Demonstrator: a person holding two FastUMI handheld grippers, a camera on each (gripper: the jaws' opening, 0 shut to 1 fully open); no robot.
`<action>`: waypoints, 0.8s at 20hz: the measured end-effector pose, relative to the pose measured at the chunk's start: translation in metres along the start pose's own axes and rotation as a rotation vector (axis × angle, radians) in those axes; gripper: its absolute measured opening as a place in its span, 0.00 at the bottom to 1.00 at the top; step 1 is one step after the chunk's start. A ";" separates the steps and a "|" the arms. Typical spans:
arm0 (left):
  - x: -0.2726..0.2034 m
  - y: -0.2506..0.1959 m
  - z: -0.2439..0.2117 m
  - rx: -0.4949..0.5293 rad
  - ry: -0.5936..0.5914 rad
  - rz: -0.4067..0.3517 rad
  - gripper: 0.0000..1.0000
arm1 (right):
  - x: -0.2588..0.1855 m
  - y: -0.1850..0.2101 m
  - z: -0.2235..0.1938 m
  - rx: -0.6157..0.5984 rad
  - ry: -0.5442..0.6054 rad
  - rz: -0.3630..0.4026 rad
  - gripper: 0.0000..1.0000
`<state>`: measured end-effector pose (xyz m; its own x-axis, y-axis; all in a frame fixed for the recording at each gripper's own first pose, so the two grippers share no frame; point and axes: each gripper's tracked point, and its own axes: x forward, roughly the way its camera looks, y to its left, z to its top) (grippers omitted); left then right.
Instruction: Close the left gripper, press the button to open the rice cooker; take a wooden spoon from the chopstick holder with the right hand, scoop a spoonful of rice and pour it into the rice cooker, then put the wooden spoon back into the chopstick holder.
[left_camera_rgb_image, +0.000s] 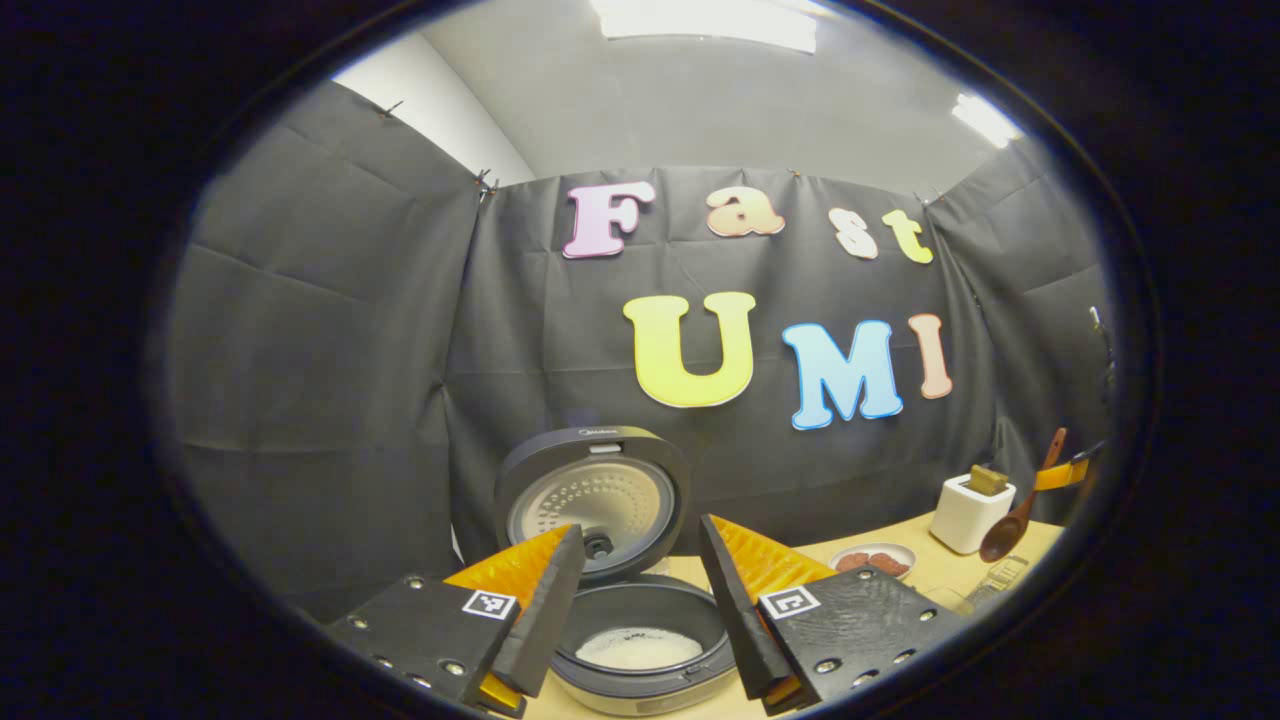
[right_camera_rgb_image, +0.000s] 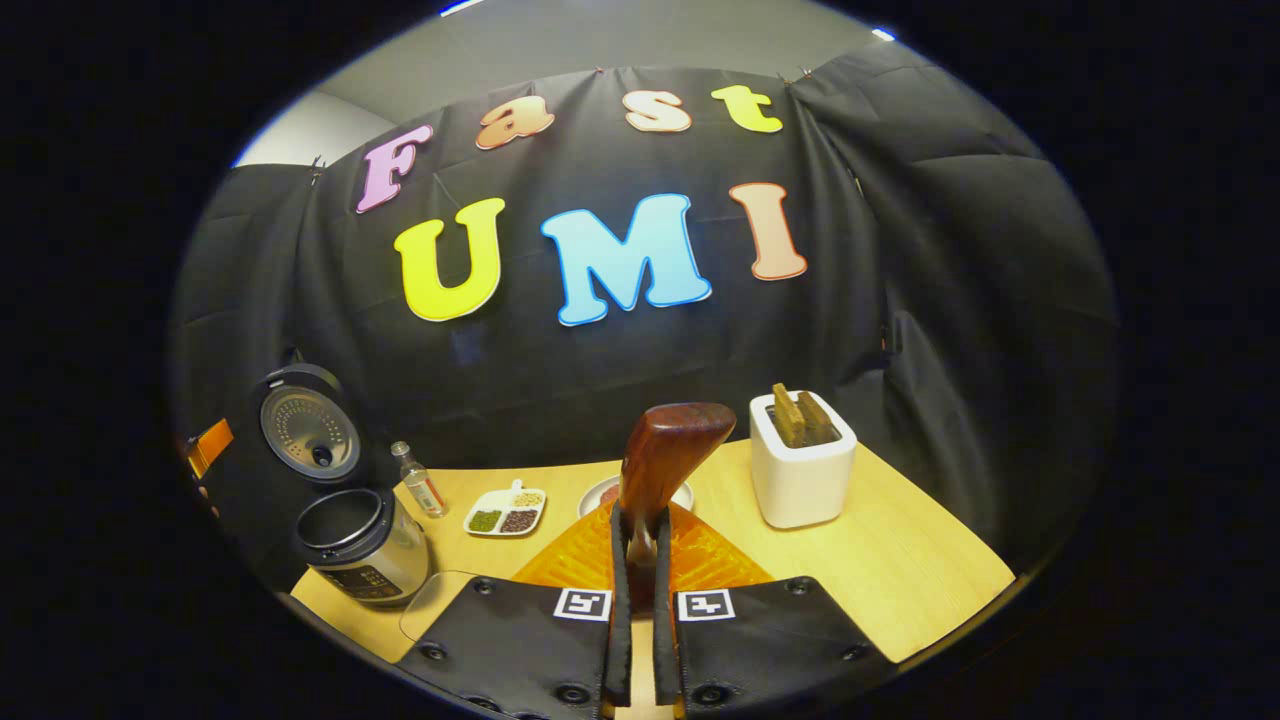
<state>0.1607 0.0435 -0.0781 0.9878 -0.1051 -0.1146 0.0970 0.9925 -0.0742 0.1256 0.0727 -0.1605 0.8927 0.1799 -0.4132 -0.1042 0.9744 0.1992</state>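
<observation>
The rice cooker (left_camera_rgb_image: 640, 640) stands with its lid (left_camera_rgb_image: 592, 500) raised, and white rice (left_camera_rgb_image: 640, 648) is seen in its inner pot. 2 brown pieces are held upright in the white chopstick holder (right_camera_rgb_image: 802, 470); beans are kept in the divided dish (right_camera_rgb_image: 505, 512). The wooden spoon (right_camera_rgb_image: 665, 455) is clamped between the closed fingers of the right gripper (right_camera_rgb_image: 640, 590), handle between the jaws, bowl pointing up and away. The left gripper (left_camera_rgb_image: 640, 610) is held open, near the cooker's rim.

Rice cooker (left_camera_rgb_image: 640, 640) stands lid-up just ahead of the left tongs (left_camera_rgb_image: 640, 580), its mouth unblocked; the chopstick holder (right_camera_rgb_image: 802, 460) stands right of the right tongs (right_camera_rgb_image: 640, 610).
</observation>
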 end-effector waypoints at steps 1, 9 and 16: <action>-0.002 -0.001 0.002 0.003 -0.002 0.004 0.73 | -0.004 -0.010 -0.004 0.002 0.006 -0.015 0.10; -0.020 -0.005 0.015 0.027 -0.009 0.033 0.73 | -0.017 -0.054 -0.056 0.043 0.114 -0.067 0.13; -0.031 0.007 0.021 0.040 -0.011 0.064 0.73 | -0.009 -0.050 -0.098 0.144 0.219 -0.035 0.12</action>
<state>0.1332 0.0549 -0.0547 0.9934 -0.0412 -0.1071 0.0385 0.9989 -0.0272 0.0800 0.0357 -0.2543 0.7769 0.1869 -0.6012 0.0026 0.9540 0.2998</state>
